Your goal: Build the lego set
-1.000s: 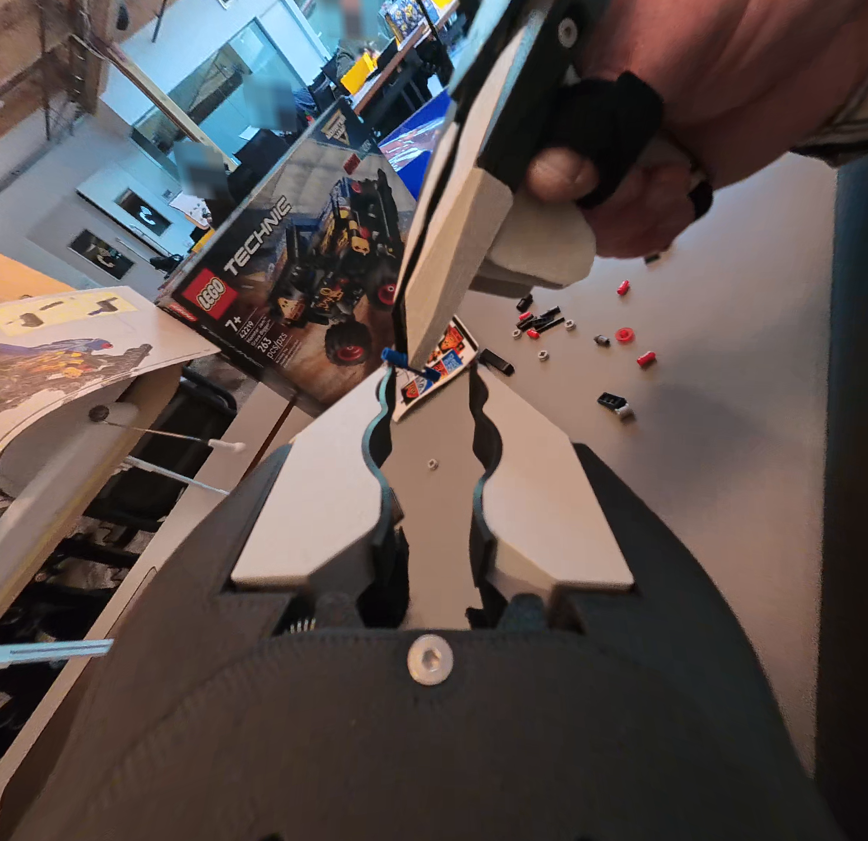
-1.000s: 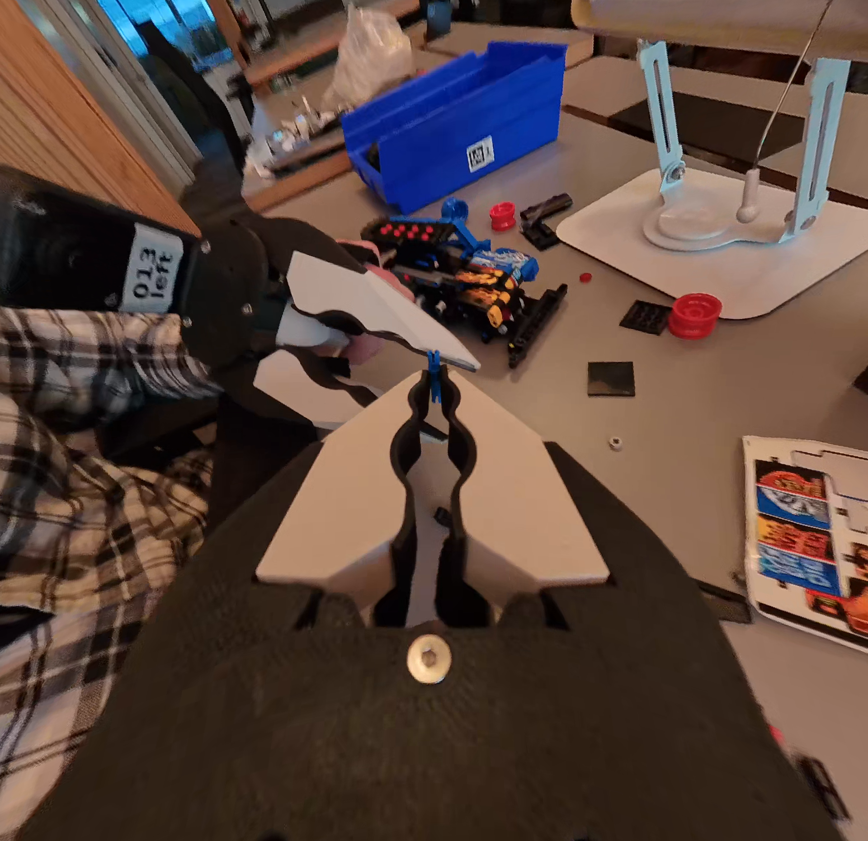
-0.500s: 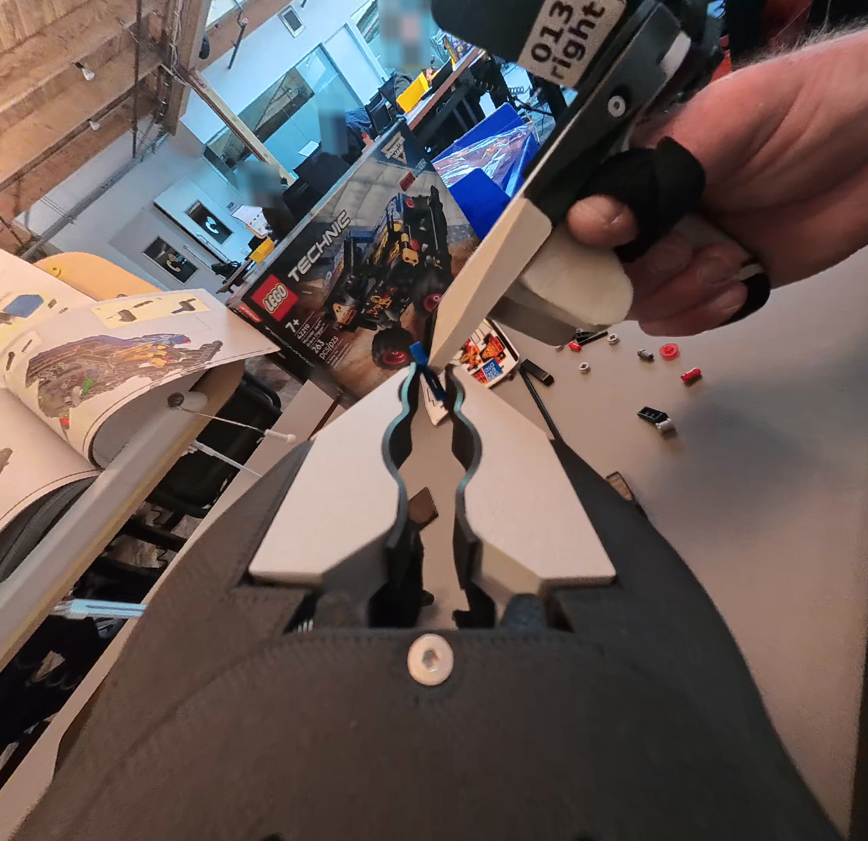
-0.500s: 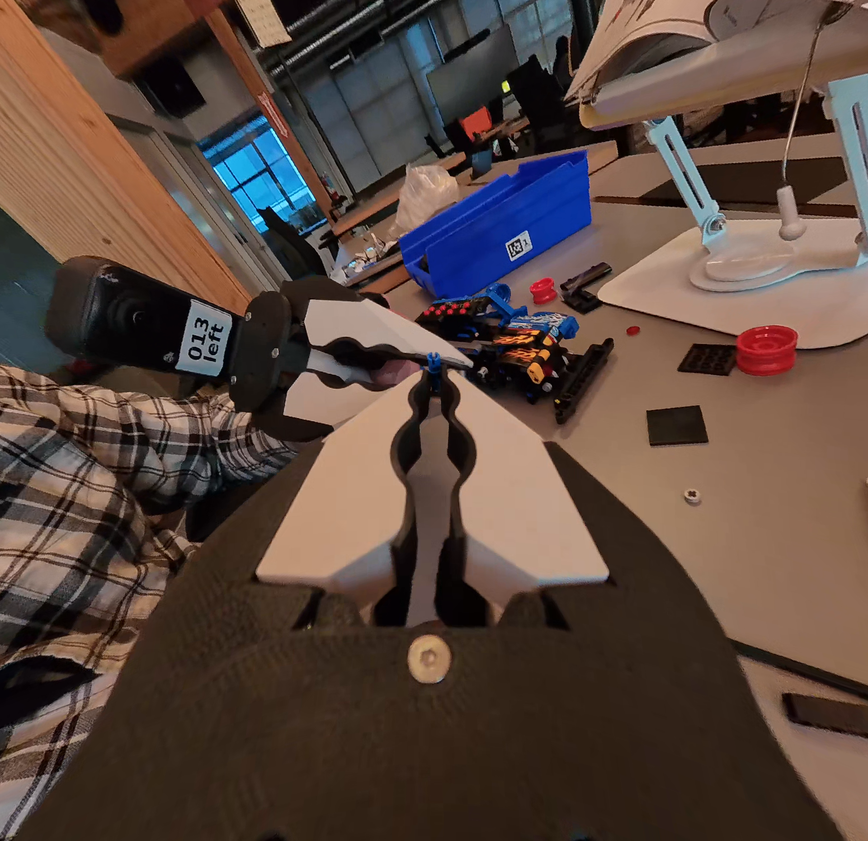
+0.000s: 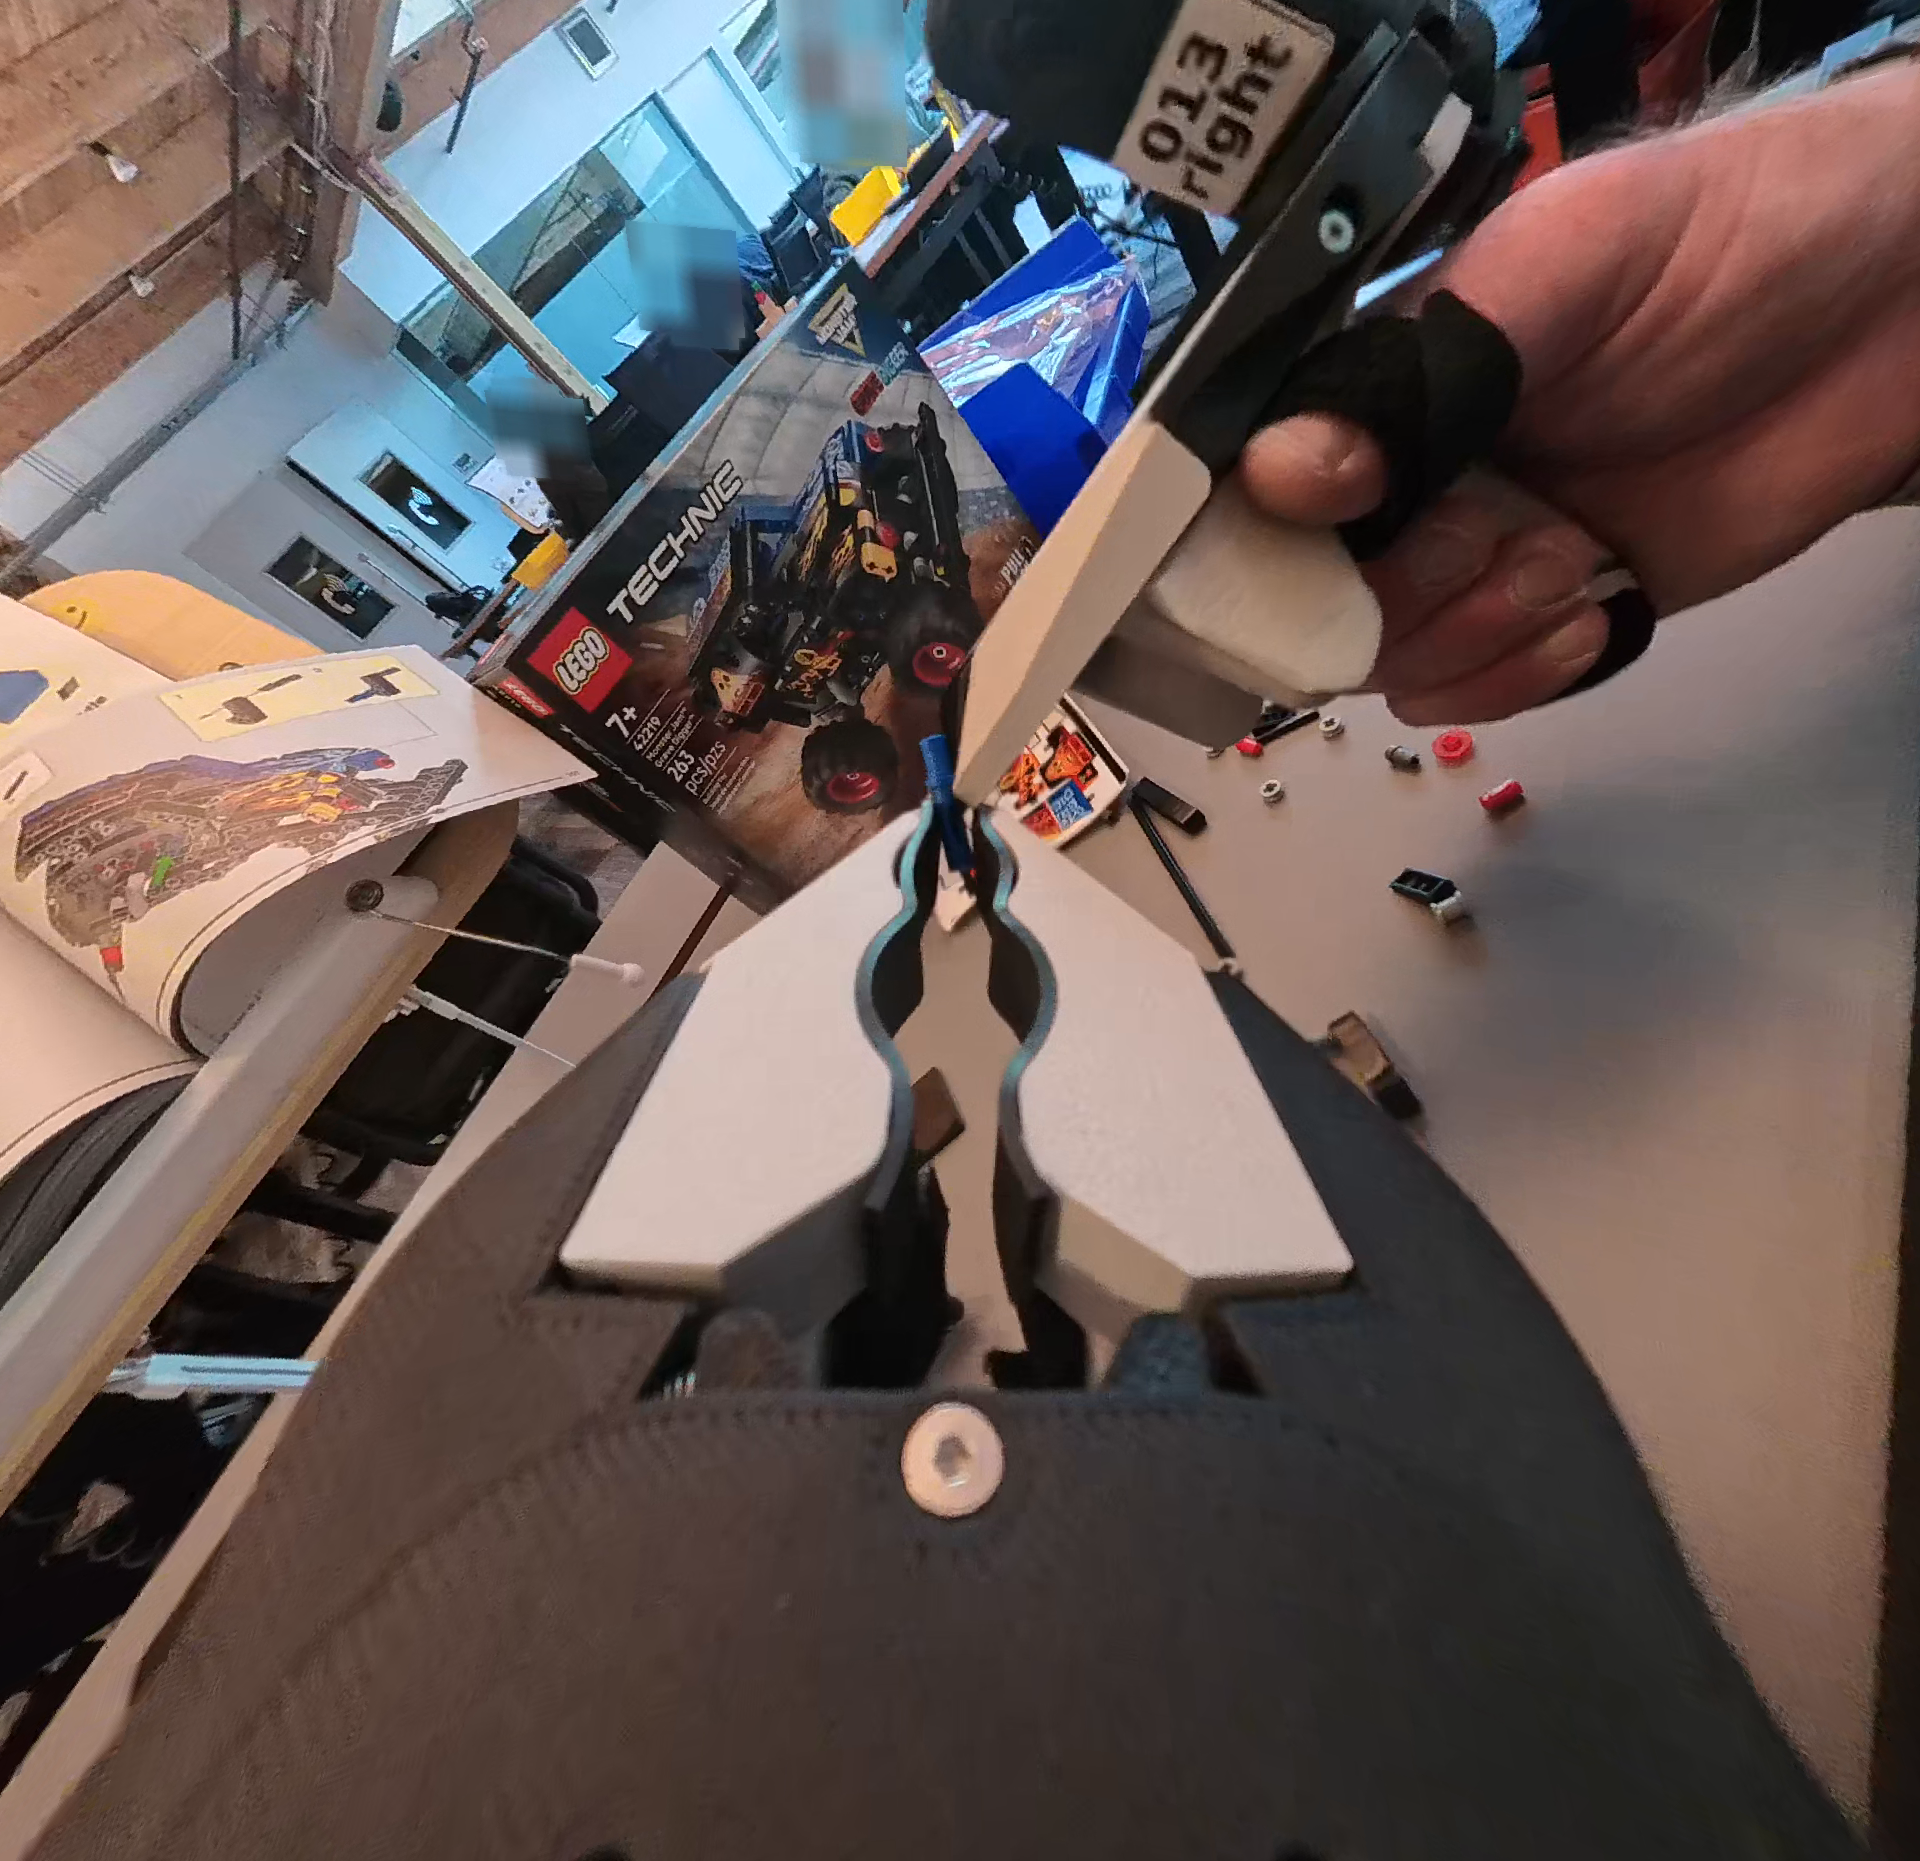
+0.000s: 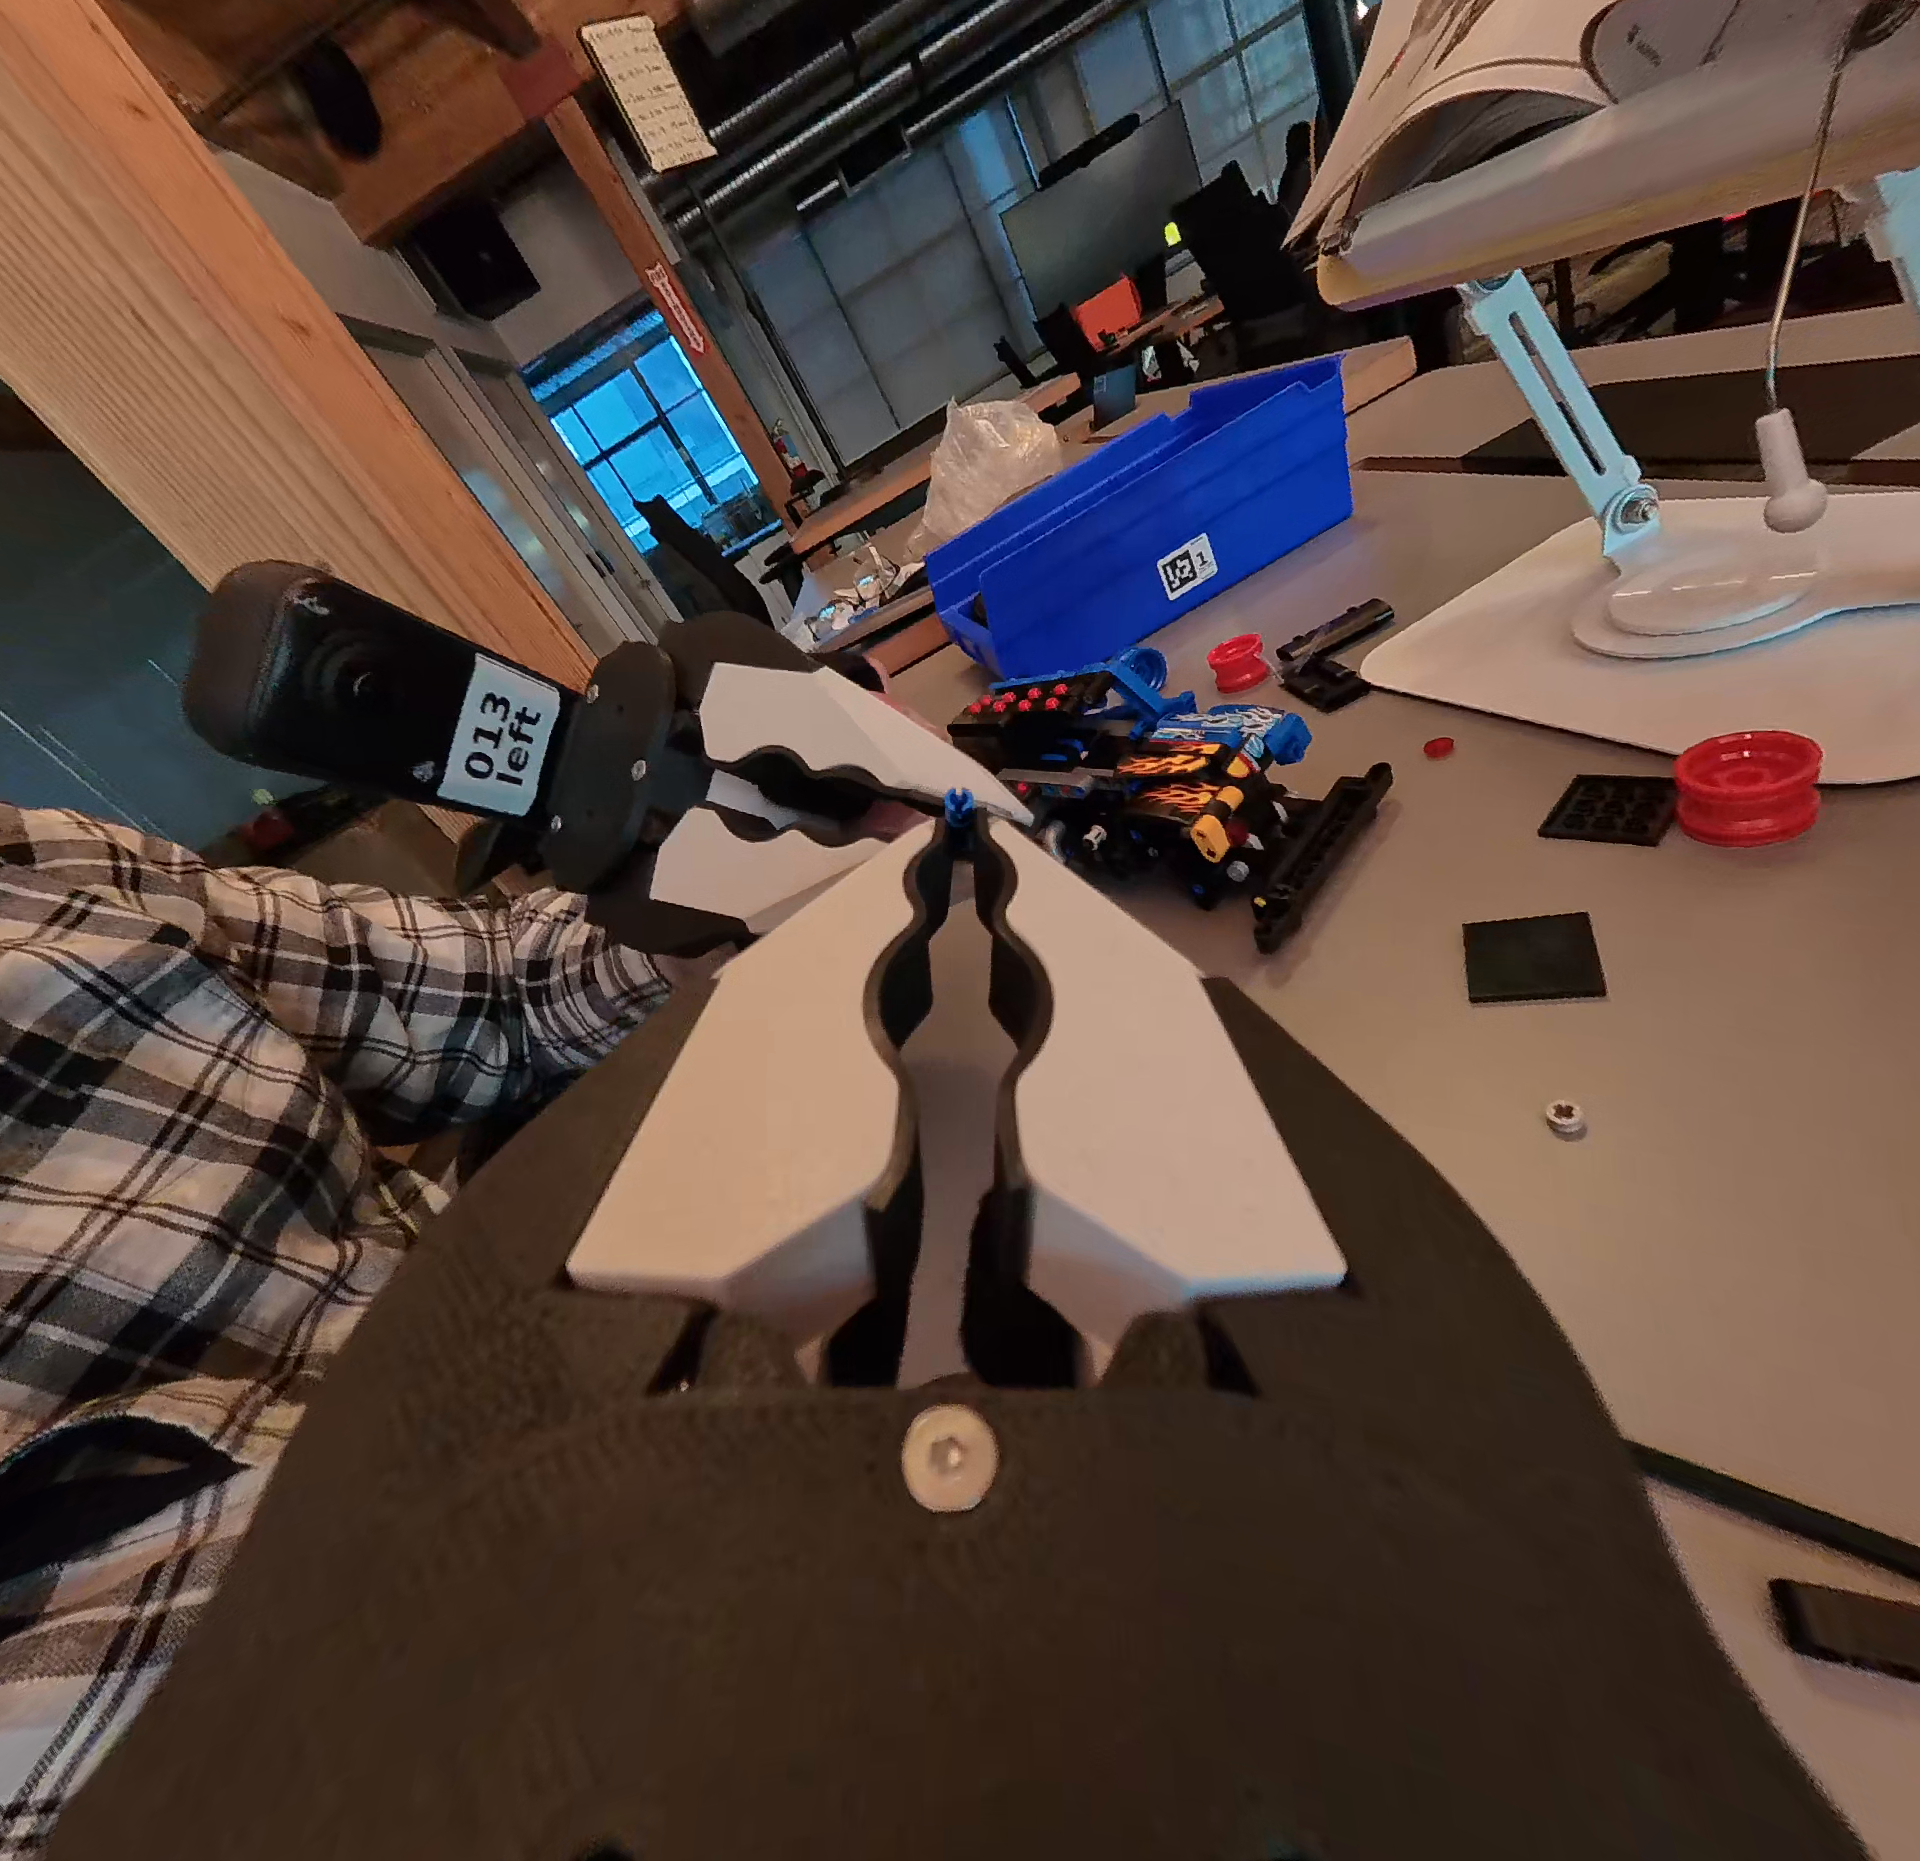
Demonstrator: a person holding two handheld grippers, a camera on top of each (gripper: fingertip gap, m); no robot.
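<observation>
Inspecting the left wrist view first, we find the left gripper (image 5: 951,835) raised above the grey table (image 5: 1662,1032), its fingertips pinching the lower end of a small blue pin (image 5: 940,788) that stands nearly upright between them. The right gripper (image 5: 977,772) comes in from the upper right, carried by a hand (image 5: 1621,440), and its tip meets the same pin from the side; from this angle we cannot tell how its fingers stand. We judge that the pin is held in the air so that it can be passed or re-seated between the two tools without the table in the way. Behind stand the set's box (image 5: 769,606) and an open instruction booklet (image 5: 229,772) on a stand, placed where the builder can consult them; loose red and black pieces (image 5: 1455,762) and a sticker sheet (image 5: 1060,783) lie on the table beyond. In the right wrist view, the right gripper (image 6: 961,840) is pressed together on the blue pin (image 6: 958,809), whose head shows just above its tips, and the left gripper (image 6: 987,798) reaches across from the left, touching at that point. The partly built truck (image 6: 1143,772) lies on the table just beyond, near a blue bin (image 6: 1153,554), a red wheel hub (image 6: 1745,788) and black plates (image 6: 1532,957). We judge the truck to be far from complete.
</observation>
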